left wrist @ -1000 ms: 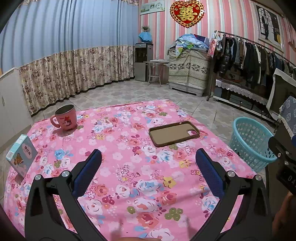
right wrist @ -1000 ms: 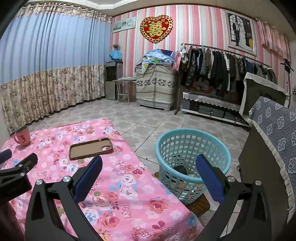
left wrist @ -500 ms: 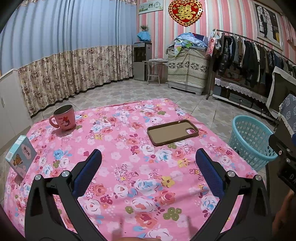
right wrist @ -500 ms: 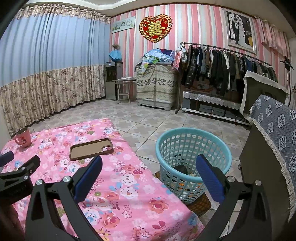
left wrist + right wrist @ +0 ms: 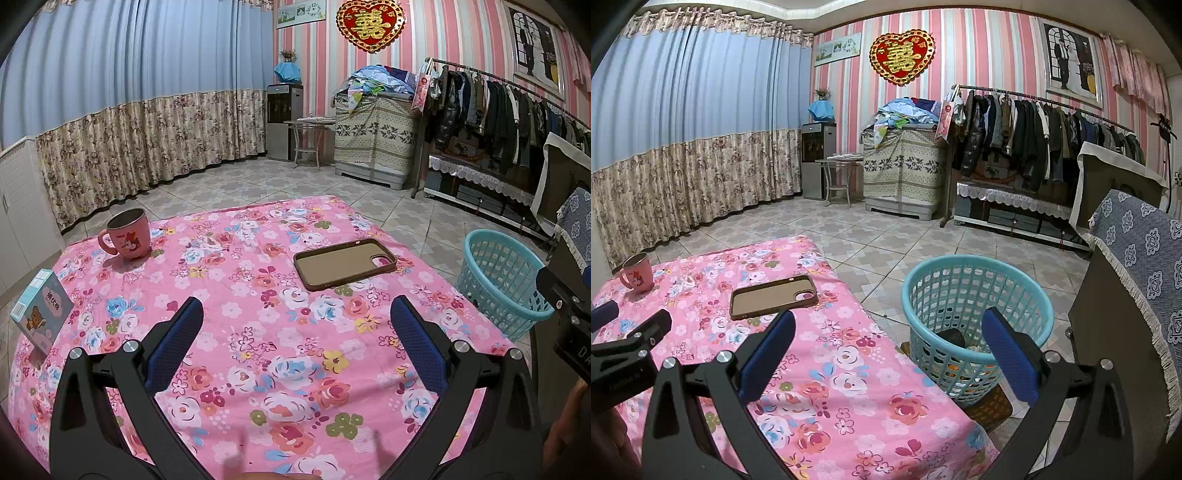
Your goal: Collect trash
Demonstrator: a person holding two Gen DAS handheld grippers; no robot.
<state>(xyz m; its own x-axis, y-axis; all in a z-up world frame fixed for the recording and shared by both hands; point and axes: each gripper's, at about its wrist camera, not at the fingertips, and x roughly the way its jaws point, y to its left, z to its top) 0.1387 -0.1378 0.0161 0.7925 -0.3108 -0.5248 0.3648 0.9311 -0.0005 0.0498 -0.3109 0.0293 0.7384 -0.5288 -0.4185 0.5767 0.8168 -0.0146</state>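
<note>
A teal plastic basket point(image 5: 977, 295) stands on the floor right of the table; dark and orange items lie inside it. It also shows in the left wrist view point(image 5: 498, 273). My left gripper point(image 5: 295, 314) is open and empty above the pink floral tablecloth point(image 5: 258, 332). My right gripper point(image 5: 886, 325) is open and empty, held over the table's right edge near the basket. On the table lie a brown phone case point(image 5: 345, 262), a pink mug point(image 5: 127, 236) and a small light-blue box point(image 5: 40, 314). No loose trash shows on the table.
The phone case point(image 5: 772, 297) and mug point(image 5: 637, 273) also show in the right wrist view. A cloth-draped cabinet point(image 5: 1137, 295) stands right of the basket. A clothes rack point(image 5: 1034, 136) and covered furniture point(image 5: 905, 173) line the far wall. The floor is tiled.
Both grippers have drifted back slightly; the table and basket sit a little farther in view. Nothing was grasped or released.
</note>
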